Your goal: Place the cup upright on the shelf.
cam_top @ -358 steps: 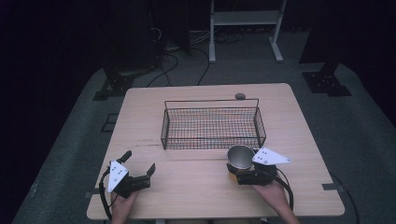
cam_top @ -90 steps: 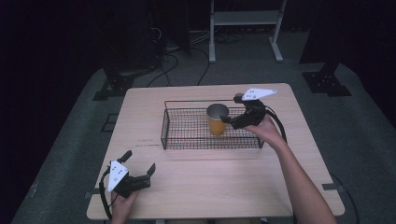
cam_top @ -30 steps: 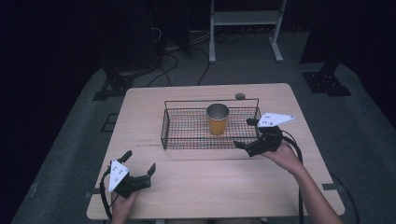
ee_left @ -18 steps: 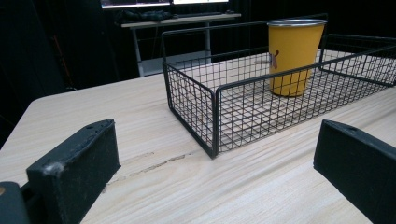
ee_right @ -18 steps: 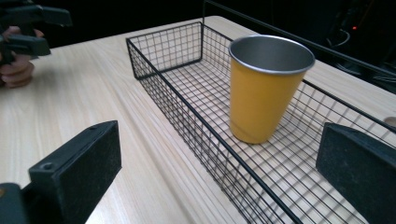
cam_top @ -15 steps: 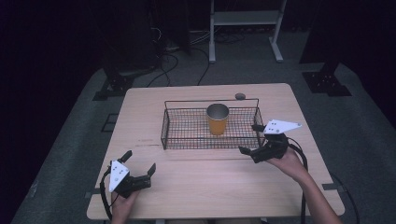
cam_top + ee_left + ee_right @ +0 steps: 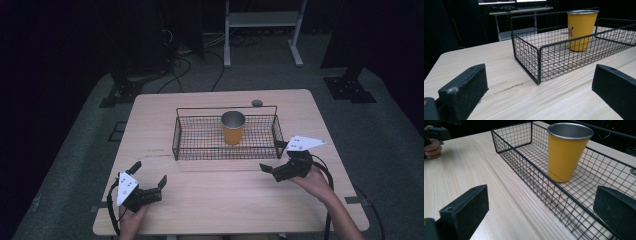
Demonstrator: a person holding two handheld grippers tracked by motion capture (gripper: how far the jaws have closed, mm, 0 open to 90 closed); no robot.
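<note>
A black wire basket sits at the centre of the high view on a pale wooden table, and a yellow cup with a metal rim stands upright inside it, slightly right of the basket's middle. At the lower left of that view the left gripper rests low over the table with its jaws spread wide and nothing between them; in the left gripper view both black jaws frame the basket's near corner, with the cup in the upper right of the frame. At the right of centre in the high view the right gripper hangs just outside the basket's near right corner, jaws wide apart and empty. In the right gripper view the cup fills the upper middle behind the basket's wire wall.
</note>
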